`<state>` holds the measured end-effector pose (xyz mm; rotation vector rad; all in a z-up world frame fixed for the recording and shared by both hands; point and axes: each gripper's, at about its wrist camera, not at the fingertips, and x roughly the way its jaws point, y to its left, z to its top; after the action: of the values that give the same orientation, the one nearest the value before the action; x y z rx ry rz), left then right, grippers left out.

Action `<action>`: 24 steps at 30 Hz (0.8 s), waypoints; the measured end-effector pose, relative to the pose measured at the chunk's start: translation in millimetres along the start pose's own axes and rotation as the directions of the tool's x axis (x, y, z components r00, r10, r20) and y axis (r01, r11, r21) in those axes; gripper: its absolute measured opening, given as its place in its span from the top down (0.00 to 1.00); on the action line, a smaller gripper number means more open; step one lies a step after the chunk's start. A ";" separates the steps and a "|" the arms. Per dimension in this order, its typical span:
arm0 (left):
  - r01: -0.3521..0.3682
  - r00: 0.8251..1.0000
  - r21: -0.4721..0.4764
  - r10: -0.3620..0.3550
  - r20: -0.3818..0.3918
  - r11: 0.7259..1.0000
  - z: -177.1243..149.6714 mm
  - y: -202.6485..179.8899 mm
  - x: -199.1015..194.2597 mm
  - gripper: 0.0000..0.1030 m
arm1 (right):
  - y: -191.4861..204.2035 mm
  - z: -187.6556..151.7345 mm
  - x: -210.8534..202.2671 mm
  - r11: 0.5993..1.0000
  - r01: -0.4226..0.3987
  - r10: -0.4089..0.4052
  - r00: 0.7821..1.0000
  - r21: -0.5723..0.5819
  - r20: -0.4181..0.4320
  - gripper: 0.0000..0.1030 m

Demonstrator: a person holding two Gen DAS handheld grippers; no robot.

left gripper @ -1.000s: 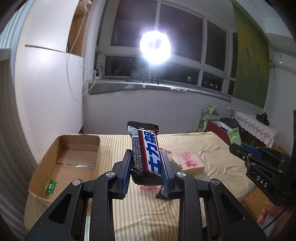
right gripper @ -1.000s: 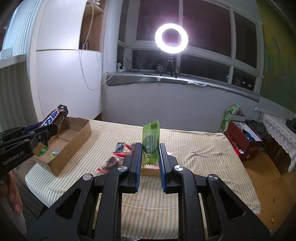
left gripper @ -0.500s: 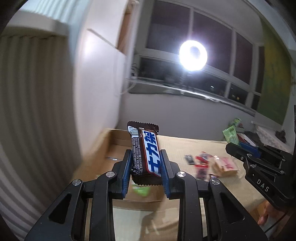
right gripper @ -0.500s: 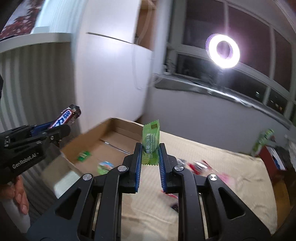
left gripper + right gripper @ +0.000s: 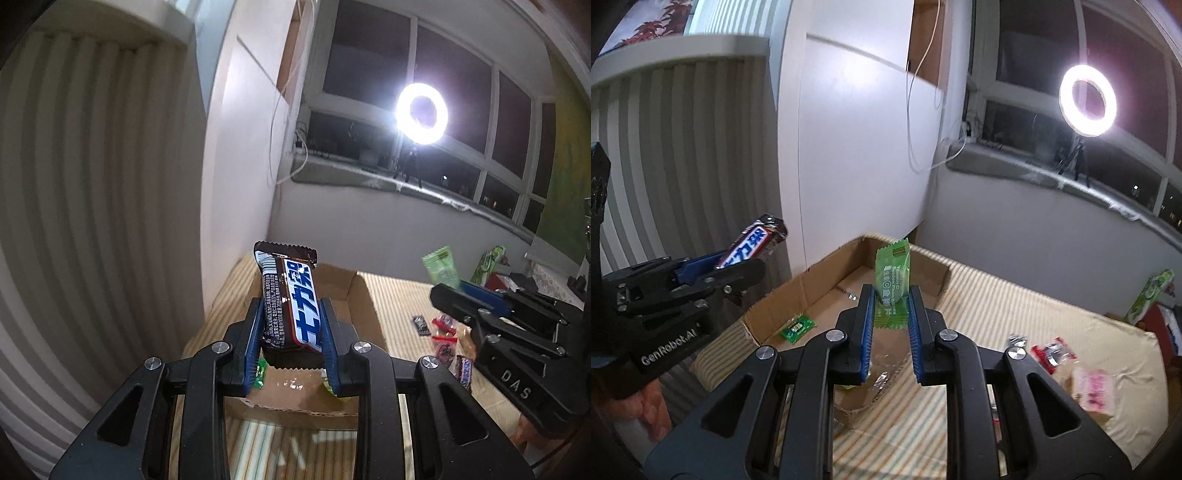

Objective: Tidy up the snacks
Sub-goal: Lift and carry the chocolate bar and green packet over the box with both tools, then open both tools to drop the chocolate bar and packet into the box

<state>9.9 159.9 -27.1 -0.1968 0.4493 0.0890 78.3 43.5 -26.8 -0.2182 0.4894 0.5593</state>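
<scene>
My left gripper [image 5: 291, 332] is shut on a brown, blue and white chocolate bar [image 5: 290, 299], held upright above the near end of an open cardboard box [image 5: 354, 295]. It also shows in the right wrist view [image 5: 738, 266] with the bar [image 5: 753, 243]. My right gripper [image 5: 891, 317] is shut on a green candy packet [image 5: 892, 284], held over the box [image 5: 812, 291]. It also shows in the left wrist view [image 5: 454, 291] with the packet [image 5: 439, 266]. A small green packet [image 5: 798, 326] lies in the box.
The box sits at the left end of a table with a striped cloth [image 5: 1015, 306]. Loose snacks lie on the cloth to the right: a red wrapper [image 5: 1052, 352] and a pink-and-white pack [image 5: 1095, 391]. A white cupboard [image 5: 849, 147] stands behind the box. A ring light [image 5: 1087, 99] glares.
Both grippers have swung left with their snacks, from over the middle of the table to over the cardboard box. Both grips are unchanged.
</scene>
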 end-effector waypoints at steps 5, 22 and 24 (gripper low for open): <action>-0.004 0.997 -0.004 0.004 -0.075 1.000 -11.3 3.5 33.2 0.74 | -3.4 -12.4 31.9 0.999 -0.037 0.037 0.998 0.011 -0.049 0.83; -0.084 0.988 -0.006 0.082 -0.132 0.996 -19.3 12.3 60.8 0.44 | -9.1 -21.4 62.9 0.998 -0.059 0.060 0.994 0.006 -0.088 0.52; -0.086 0.990 -0.006 0.085 -0.115 0.996 -16.5 11.3 56.8 0.42 | -6.6 -19.5 56.7 0.998 -0.056 0.055 0.995 -0.001 -0.078 0.52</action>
<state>52.4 169.9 -68.6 -0.1942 0.5719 0.1649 116.3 57.5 -71.5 -0.2309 0.5720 0.6075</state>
